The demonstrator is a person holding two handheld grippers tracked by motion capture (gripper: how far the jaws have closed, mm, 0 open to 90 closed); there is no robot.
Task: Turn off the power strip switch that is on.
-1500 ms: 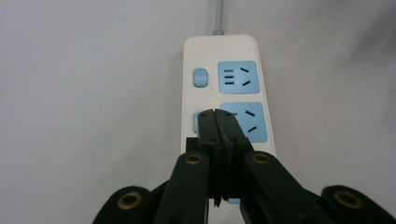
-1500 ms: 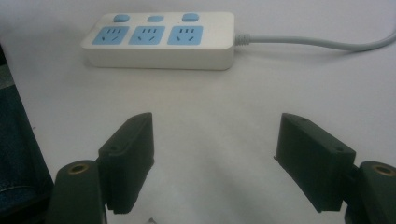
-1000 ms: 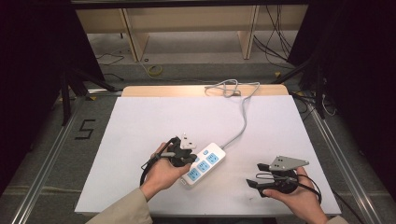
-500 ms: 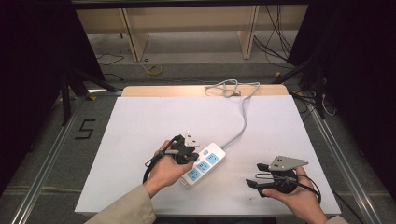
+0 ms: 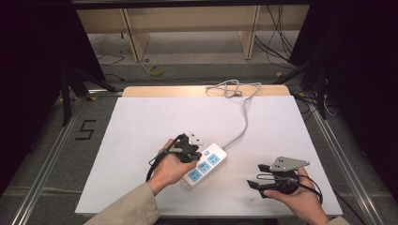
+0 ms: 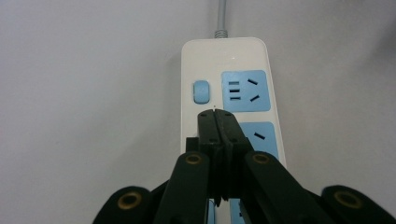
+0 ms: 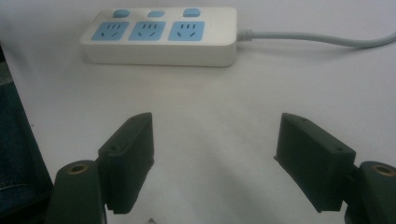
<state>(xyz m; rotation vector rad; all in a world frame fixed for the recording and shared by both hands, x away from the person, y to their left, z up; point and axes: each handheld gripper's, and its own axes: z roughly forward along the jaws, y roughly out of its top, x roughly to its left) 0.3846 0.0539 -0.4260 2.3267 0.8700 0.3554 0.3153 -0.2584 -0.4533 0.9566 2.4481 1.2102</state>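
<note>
Left gripper (image 5: 187,149) shifted slightly toward power strip (image 5: 203,165) since earlier frames; jaws pressed together, tips over strip near blue switch (image 6: 201,91). Contact with strip: cannot tell. Strip's near end hidden behind jaws in left gripper view. Right gripper (image 7: 217,161) holds position near table's (image 5: 141,122) front edge, jaws wide apart, empty. Grey cable (image 5: 243,119) runs to table's far edge.

A glossy white plastic power strip (image 7: 159,36) lies on the bench's (image 5: 141,122) smooth matt white sheet; the tongs (image 7: 219,163) are matt black plastic.
</note>
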